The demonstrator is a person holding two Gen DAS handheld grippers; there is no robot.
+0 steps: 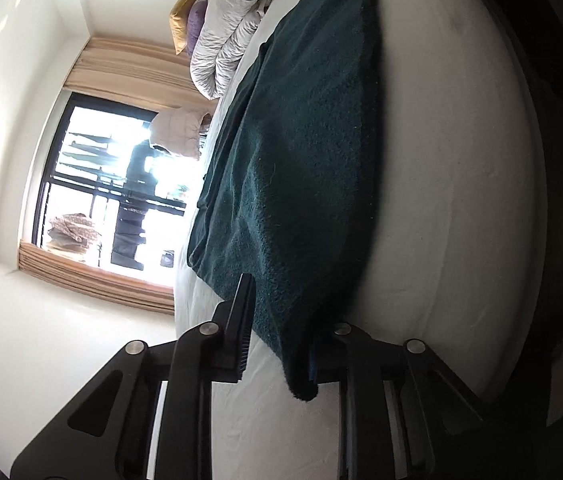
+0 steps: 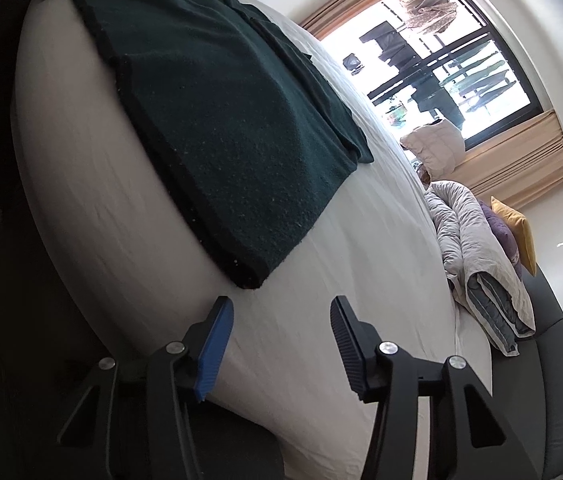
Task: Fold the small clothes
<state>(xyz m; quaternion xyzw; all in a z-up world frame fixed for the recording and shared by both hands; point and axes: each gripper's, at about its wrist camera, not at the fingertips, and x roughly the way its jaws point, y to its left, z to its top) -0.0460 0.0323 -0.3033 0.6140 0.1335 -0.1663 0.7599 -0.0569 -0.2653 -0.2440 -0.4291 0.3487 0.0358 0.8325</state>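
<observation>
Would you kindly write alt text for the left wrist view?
The left gripper has a corner of a dark green cloth between its fingers, the cloth lying along the edge of a white bed. Beyond are folded quilts and a bright window.

I see a white bed sheet (image 2: 321,344), a folded grey quilt (image 2: 477,264), a purple cushion (image 2: 499,228), a yellow cushion (image 2: 517,232), a window (image 2: 441,60), beige curtains (image 2: 521,156), white wall (image 1: 21,80).

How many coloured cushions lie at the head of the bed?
2: a yellow cushion outermost against the wall, and a purple cushion between it and the folded grey quilt. The quilt may hide more.
</observation>
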